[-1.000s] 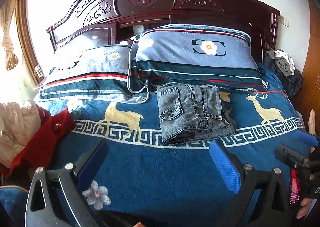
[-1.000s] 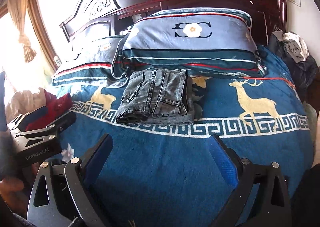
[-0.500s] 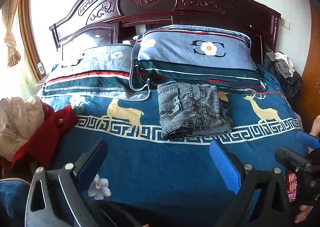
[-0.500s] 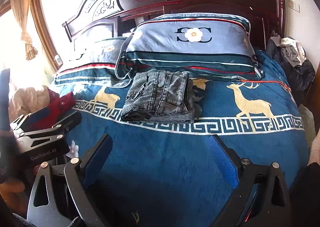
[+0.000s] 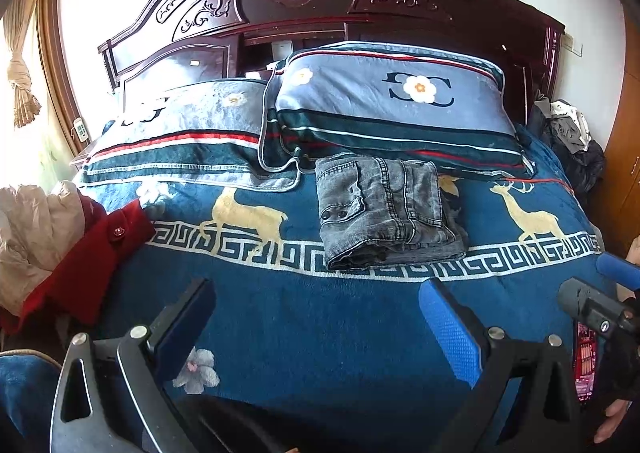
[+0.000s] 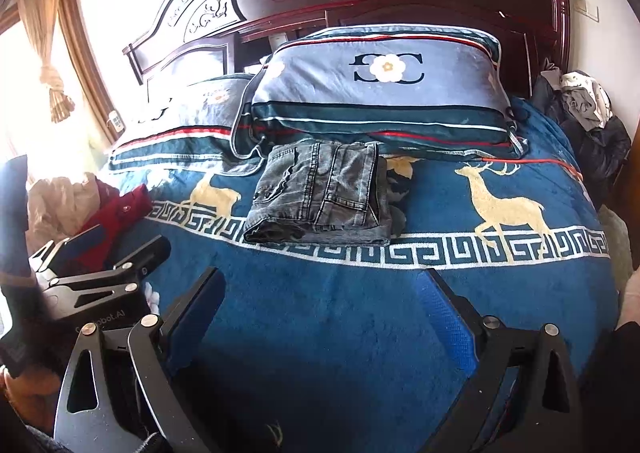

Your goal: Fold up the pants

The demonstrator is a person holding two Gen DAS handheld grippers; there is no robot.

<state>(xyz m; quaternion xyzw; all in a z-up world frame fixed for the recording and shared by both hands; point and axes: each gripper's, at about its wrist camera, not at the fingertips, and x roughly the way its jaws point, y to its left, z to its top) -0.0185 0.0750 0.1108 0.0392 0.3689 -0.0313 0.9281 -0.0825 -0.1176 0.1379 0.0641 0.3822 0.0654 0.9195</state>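
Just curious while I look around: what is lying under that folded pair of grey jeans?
The folded jeans rest on the blue deer-patterned blanket, straddling its white key-pattern border. A dark patterned fabric peeks out at their right edge. Whatever lies directly beneath is covered.

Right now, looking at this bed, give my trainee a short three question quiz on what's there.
1. True or false: the jeans lie folded on the blanket, just in front of the pillow with the flower emblem.
2. Multiple choice: the left gripper and the right gripper are (A) both open and empty, (B) both shut on the jeans, (C) one open, one shut.
3. Fill in: the red coat lies at the ______ edge of the bed in both views.

Key: 1 true; 2 A; 3 left.
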